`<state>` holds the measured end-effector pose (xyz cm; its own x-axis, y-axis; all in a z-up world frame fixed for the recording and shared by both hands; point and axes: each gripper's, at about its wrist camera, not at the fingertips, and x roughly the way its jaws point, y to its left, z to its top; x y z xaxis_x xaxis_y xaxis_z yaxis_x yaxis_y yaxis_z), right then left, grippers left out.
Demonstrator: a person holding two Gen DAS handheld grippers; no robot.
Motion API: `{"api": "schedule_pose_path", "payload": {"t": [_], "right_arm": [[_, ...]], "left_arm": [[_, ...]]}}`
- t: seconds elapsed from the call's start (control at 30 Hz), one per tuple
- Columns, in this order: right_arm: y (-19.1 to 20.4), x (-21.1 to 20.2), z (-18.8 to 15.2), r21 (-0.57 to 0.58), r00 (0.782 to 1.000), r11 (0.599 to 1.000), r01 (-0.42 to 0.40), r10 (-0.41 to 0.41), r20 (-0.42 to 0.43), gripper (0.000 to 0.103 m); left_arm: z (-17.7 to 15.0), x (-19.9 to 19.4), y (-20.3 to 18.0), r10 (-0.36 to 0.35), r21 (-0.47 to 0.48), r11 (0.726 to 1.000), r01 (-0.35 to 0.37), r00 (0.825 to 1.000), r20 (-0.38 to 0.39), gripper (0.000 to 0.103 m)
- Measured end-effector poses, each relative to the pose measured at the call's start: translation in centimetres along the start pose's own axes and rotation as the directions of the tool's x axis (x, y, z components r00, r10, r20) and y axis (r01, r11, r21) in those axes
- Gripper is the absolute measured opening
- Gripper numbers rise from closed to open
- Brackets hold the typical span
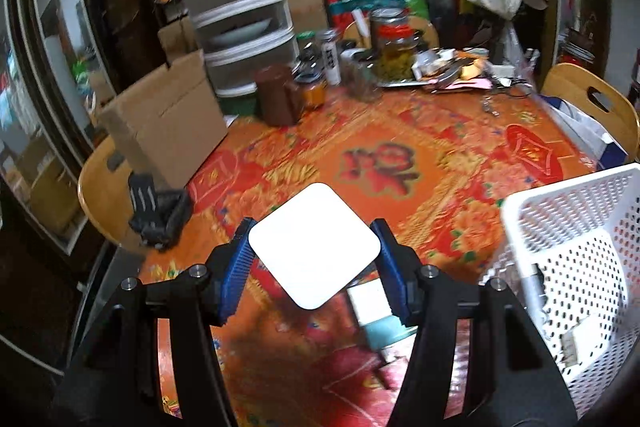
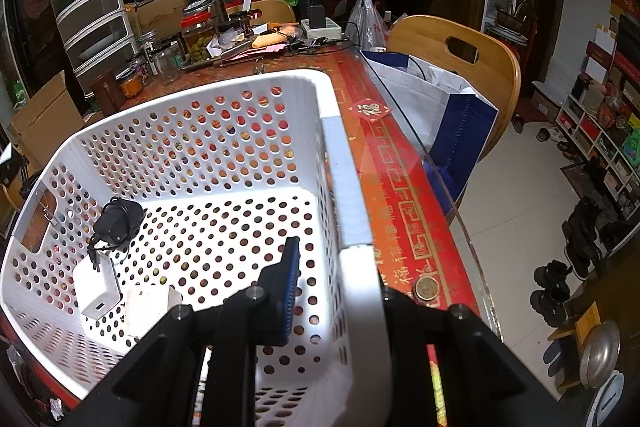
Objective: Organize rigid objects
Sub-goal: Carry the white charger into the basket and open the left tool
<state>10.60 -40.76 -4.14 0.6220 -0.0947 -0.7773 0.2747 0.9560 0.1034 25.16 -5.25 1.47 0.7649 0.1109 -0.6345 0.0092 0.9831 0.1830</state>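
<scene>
The basket (image 2: 200,131) stands on the table (image 2: 400,195) at its right edge. Two chargers (image 2: 98,287) lie inside, near left; jars (image 1: 312,83) crowd the far side.

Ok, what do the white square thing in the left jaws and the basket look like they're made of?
White square box: probably smooth, hard plastic with a slight sheen; rounded corners, no markings seen. Basket: white moulded plastic, its walls and floor punched with round holes.
</scene>
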Motion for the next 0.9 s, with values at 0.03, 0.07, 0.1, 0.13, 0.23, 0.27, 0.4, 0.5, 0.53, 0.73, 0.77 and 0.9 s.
{"api": "schedule_pose_path", "payload": {"t": [0.03,0.07,0.1,0.13,0.23,0.27,0.4,0.5,0.53,0.73,0.77,0.9], "right_arm": [[0.0,0.0,0.0,0.0,1.0,1.0,-0.001,0.001,0.0,0.02],[0.0,0.0,0.0,-0.001,1.0,1.0,-0.002,0.002,0.0,0.02],[0.0,0.0,0.0,-0.001,1.0,1.0,-0.002,0.002,0.0,0.02],[0.0,0.0,0.0,-0.001,1.0,1.0,-0.001,0.001,0.0,0.02],[0.0,0.0,0.0,-0.001,1.0,1.0,-0.002,0.002,0.0,0.02],[0.0,0.0,0.0,-0.002,1.0,1.0,-0.002,0.002,0.0,0.02],[0.1,0.0,-0.1,-0.001,1.0,1.0,-0.005,0.005,0.003,0.02],[0.2,0.0,-0.1,0.0,1.0,1.0,-0.007,0.007,0.005,0.02],[0.2,0.0,-0.1,-0.001,1.0,1.0,-0.008,0.008,0.006,0.02],[0.2,0.0,-0.1,-0.001,1.0,1.0,-0.009,0.009,0.006,0.02],[0.2,0.0,-0.2,-0.002,1.0,1.0,-0.009,0.009,0.006,0.02],[0.2,0.0,-0.2,-0.001,1.0,1.0,-0.009,0.009,0.006,0.02]], "left_arm": [[0.2,-0.5,-0.6,-0.004,0.008,1.0,0.004,1.0,0.005,0.055],[0.5,-0.9,-1.2,-0.011,0.017,1.0,0.011,1.0,0.008,0.055],[0.7,-1.3,-1.8,-0.019,0.026,0.999,0.019,1.0,0.01,0.055],[0.9,-1.5,-2.4,-0.024,0.031,0.999,0.024,1.0,0.01,0.055],[1.2,-2.4,-3.8,-0.032,0.048,0.998,0.031,0.999,0.02,0.055],[1.3,-2.6,-4.1,-0.037,0.052,0.998,0.036,0.999,0.022,0.055],[1.6,-3.6,-5.3,-0.044,0.07,0.997,0.041,0.999,0.032,0.055],[1.7,-4.2,-6.4,-0.054,0.091,0.995,0.05,0.998,0.038,0.055],[1.7,-4.3,-6.7,-0.058,0.096,0.994,0.054,0.998,0.038,0.055],[1.5,-5.1,-9.5,-0.101,0.146,0.985,0.095,0.994,0.034,0.055],[1.5,-5.3,-10.2,-0.111,0.159,0.982,0.104,0.993,0.032,0.055],[1.3,-5.5,-12.2,-0.135,0.19,0.973,0.129,0.991,0.02,0.055]]}}
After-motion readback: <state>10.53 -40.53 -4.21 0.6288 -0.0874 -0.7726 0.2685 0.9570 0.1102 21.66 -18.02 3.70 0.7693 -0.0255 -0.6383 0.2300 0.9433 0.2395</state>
